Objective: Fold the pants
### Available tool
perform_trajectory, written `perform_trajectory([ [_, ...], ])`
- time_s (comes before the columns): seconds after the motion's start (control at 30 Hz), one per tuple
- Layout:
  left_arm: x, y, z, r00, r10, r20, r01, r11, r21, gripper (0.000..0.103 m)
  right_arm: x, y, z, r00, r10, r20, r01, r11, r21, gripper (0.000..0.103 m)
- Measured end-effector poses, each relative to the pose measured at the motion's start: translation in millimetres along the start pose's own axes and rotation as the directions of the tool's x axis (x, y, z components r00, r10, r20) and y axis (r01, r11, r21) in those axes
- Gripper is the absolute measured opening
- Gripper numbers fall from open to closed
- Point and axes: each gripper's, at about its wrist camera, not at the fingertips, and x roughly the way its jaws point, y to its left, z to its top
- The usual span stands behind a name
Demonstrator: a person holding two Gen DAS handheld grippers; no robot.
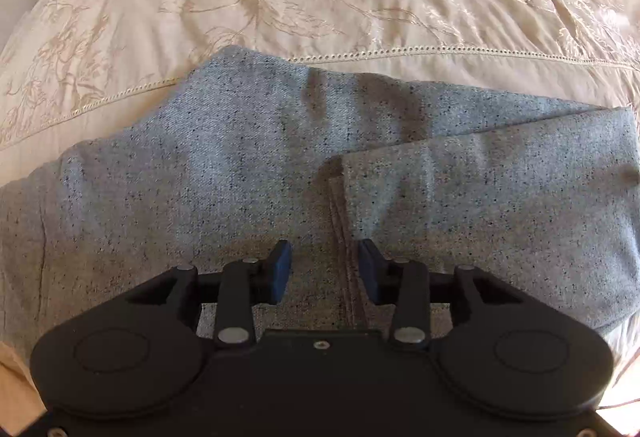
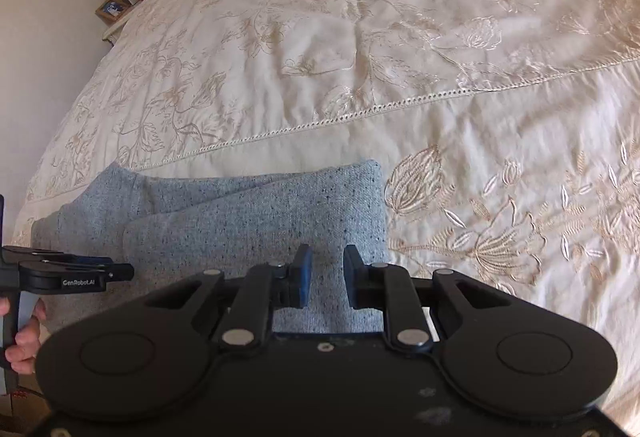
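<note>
Grey speckled pants (image 1: pixel 240 165) lie on the bed, with the legs doubled back so a folded layer (image 1: pixel 500 189) lies over the right part. My left gripper (image 1: pixel 325 269) is open just above the pants, over a seam, holding nothing. In the right wrist view the pants (image 2: pixel 256 221) end in a fold edge at the right. My right gripper (image 2: pixel 327 275) is open above that right end, empty. The left gripper (image 2: pixel 116 271) shows at the left edge of this view, over the pants, held by a hand.
A cream embroidered bedspread (image 2: pixel 360 57) covers the bed all around the pants, with a lace seam (image 2: pixel 360 113) across it. A bedside table (image 2: pixel 120 9) with a lamp and small items stands far left by the wall.
</note>
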Motion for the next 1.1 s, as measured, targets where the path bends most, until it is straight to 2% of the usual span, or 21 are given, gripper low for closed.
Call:
perform_trajectory([
  [0.13, -2.9, 21.5, -17.5, 0.993, 0.105, -0.050, -0.108, 0.992, -0.066, 0.049, 34.8, -4.4, 10.8, 0.995, -0.046, -0.087, 0.044, 0.999, -0.030, 0.017],
  [0.23, -9.6, 46.9, -38.7, 0.989, 0.125, -0.080, -0.136, 0.981, -0.142, 0.049, 35.8, -2.3, 10.1, 0.995, -0.058, -0.084, 0.055, 0.998, -0.042, 0.017],
  [0.3, -19.4, 66.0, -55.2, 0.989, 0.122, -0.087, -0.138, 0.969, -0.207, 0.049, 29.3, 4.1, 7.0, 0.994, -0.069, -0.080, 0.064, 0.996, -0.064, 0.021],
  [0.33, -24.8, 74.0, -62.8, 0.988, 0.128, -0.085, -0.144, 0.961, -0.234, 0.049, 24.2, 8.3, 4.6, 0.996, -0.062, -0.071, 0.057, 0.996, -0.073, 0.026],
  [0.43, -42.9, 95.1, -83.3, 0.988, 0.139, -0.065, -0.152, 0.936, -0.318, 0.049, 8.5, 27.2, -6.2, 0.999, -0.012, -0.036, 0.008, 0.995, -0.101, 0.030],
  [0.5, -53.0, 109.3, -95.3, 0.988, 0.145, -0.059, -0.157, 0.911, -0.382, 0.057, 1.0, 45.7, -12.7, 1.000, 0.023, -0.019, -0.026, 0.989, -0.144, 0.031],
  [0.6, -62.4, 130.8, -109.7, 0.987, 0.151, -0.052, -0.157, 0.870, -0.467, 0.057, -7.8, 79.9, -23.5, 0.997, 0.078, -0.002, -0.077, 0.972, -0.222, 0.033],
  [0.67, -65.0, 145.2, -116.8, 0.987, 0.149, -0.054, -0.156, 0.860, -0.486, 0.057, -10.5, 107.5, -30.4, 0.993, 0.118, -0.011, -0.117, 0.954, -0.277, 0.033],
  [0.8, -65.4, 173.9, -120.8, 0.989, 0.140, -0.039, -0.141, 0.859, -0.492, 0.057, -6.7, 157.6, -42.6, 0.986, 0.162, -0.026, -0.162, 0.930, -0.331, 0.034],
  [0.87, -67.4, 190.9, -119.6, 0.990, 0.137, -0.023, -0.131, 0.862, -0.490, 0.057, 0.2, 180.8, -46.7, 0.987, 0.156, -0.037, -0.159, 0.927, -0.339, 0.035],
  [0.97, -69.4, 220.3, -112.9, 0.993, 0.118, 0.008, -0.100, 0.871, -0.481, 0.058, 17.7, 201.8, -53.4, 0.991, 0.126, -0.051, -0.136, 0.942, -0.307, 0.035],
  [1.1, -65.0, 257.1, -99.4, 0.994, 0.093, 0.048, -0.061, 0.885, -0.461, 0.065, 48.5, 217.0, -67.5, 0.991, 0.022, -0.130, -0.057, 0.961, -0.271, 0.036],
])
